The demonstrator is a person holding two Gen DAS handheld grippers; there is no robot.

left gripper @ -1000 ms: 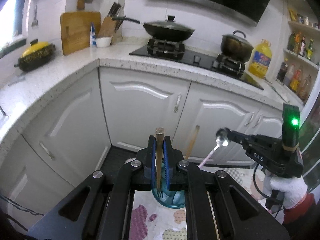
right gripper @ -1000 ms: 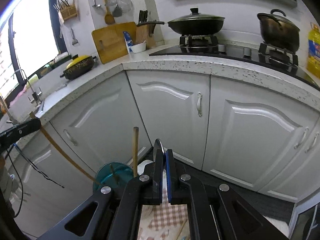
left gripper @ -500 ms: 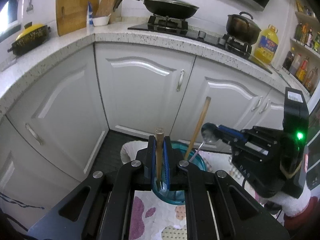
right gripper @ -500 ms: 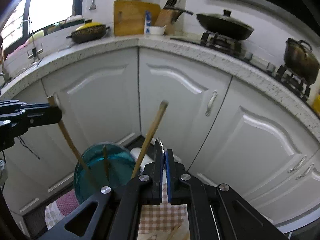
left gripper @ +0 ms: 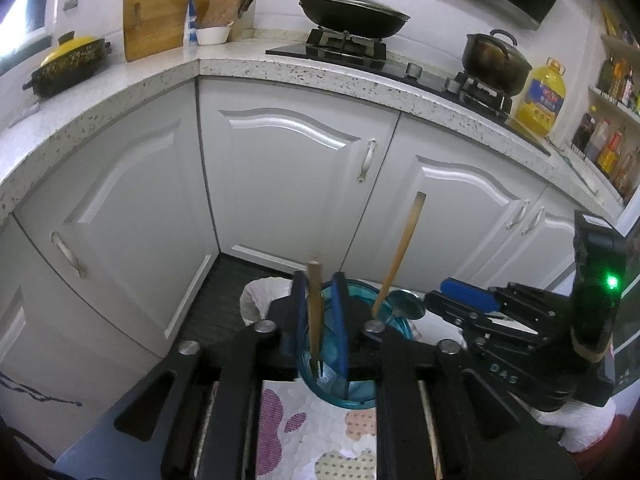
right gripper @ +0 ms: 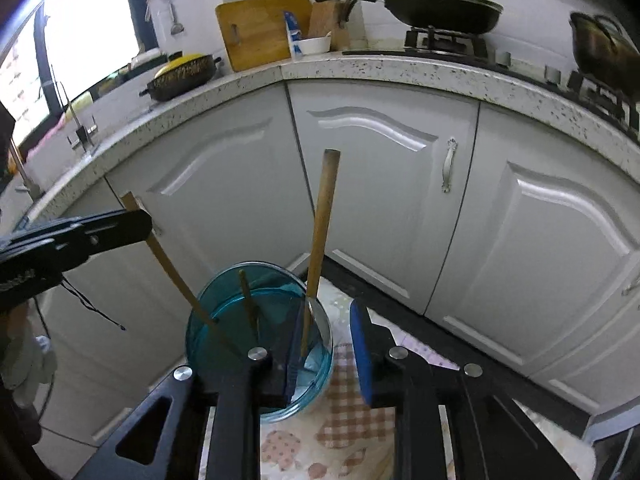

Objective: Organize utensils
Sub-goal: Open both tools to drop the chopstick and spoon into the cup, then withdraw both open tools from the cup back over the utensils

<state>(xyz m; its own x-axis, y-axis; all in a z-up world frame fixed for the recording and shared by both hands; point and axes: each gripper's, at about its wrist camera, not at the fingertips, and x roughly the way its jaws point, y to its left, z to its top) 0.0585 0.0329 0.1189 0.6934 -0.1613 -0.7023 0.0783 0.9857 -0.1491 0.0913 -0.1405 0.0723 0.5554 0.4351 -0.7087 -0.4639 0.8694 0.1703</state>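
Note:
A blue glass cup [right gripper: 224,320] stands on a patterned cloth [right gripper: 344,408]; it also shows in the left wrist view [left gripper: 352,396]. My left gripper [left gripper: 318,312] has its jaws slightly apart around a wooden-handled fork [left gripper: 314,312] whose tines are down in the cup; the same fork [right gripper: 168,264] slants into the cup in the right wrist view. My right gripper [right gripper: 328,344] is open at the cup's rim. A metal spoon [left gripper: 406,307] rests at the rim beside a wooden-handled utensil [right gripper: 320,240] standing in the cup.
White cabinet doors [left gripper: 296,184] and a speckled counter [left gripper: 280,70] rise behind the cup. A wok [left gripper: 352,12], a pot [left gripper: 496,60] and an oil bottle [left gripper: 542,96] stand on the counter. A dark floor gap [left gripper: 232,292] lies below the cabinets.
My right gripper has opened and let go of the spoon at the cup. My left gripper's jaws have parted slightly around the fork. Both grippers have dropped lower over the cup.

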